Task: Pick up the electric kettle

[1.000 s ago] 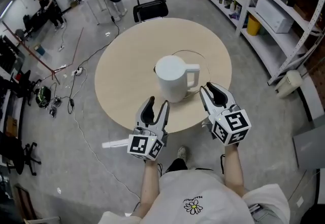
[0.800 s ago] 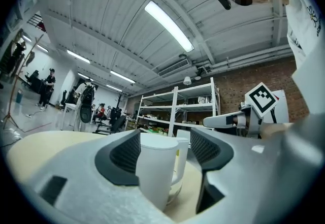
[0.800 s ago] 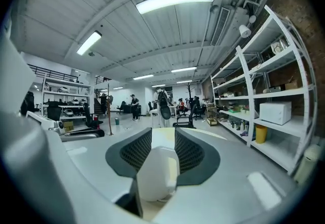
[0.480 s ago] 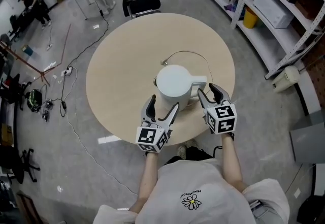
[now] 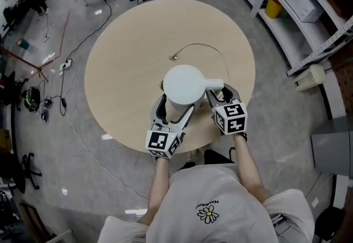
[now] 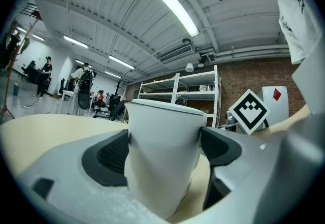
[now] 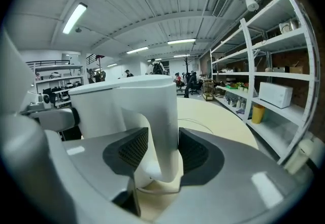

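White electric kettle (image 5: 185, 85), upright on round table (image 5: 138, 43), handle rightward

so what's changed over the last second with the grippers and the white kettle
Both grippers moved forward over the round beige table to the white electric kettle. The left gripper, its jaws just opening wider, now straddles the kettle's body. The right gripper, its jaws opened and then closing slightly, now straddles the handle. Neither clearly clamps yet. The kettle stays upright on the table, not lifted.

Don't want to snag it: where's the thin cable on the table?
Head view: the thin cable curves across the round table just beyond the kettle, toward its right side.
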`<state>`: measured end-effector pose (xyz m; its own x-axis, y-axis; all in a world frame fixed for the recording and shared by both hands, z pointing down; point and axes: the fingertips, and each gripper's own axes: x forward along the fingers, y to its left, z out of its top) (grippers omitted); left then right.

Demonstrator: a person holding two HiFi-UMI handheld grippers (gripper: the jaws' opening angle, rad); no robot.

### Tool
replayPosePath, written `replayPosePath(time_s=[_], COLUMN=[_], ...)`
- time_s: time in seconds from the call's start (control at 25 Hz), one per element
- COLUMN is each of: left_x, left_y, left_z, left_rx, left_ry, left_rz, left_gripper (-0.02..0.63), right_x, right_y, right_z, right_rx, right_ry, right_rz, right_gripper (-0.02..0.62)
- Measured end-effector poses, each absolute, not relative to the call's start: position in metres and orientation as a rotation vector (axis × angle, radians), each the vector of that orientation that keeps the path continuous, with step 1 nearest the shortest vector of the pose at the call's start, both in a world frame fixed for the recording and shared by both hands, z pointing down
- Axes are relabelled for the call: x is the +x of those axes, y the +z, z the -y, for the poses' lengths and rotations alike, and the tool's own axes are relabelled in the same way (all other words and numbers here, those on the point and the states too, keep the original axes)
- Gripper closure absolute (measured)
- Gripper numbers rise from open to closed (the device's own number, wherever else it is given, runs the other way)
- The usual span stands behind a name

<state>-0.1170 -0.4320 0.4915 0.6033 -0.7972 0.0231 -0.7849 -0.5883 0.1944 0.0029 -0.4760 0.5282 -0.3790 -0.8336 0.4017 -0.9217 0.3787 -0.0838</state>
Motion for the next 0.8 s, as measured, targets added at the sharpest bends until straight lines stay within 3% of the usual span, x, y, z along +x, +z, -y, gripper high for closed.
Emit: replayPosePath(time_s=[0.8], left_x=[-0.109], left_y=[0.493], left_z=[0.438], left_rx=[2.621], left_ry=[-0.163], left_rz=[1.356], left_gripper=[0.115], right_x=[0.006], right_y=[0.597], right_z=[0.498], right_rx=[1.485], right_ry=[0.42], right_rz=[2.217], right_gripper=[0.499])
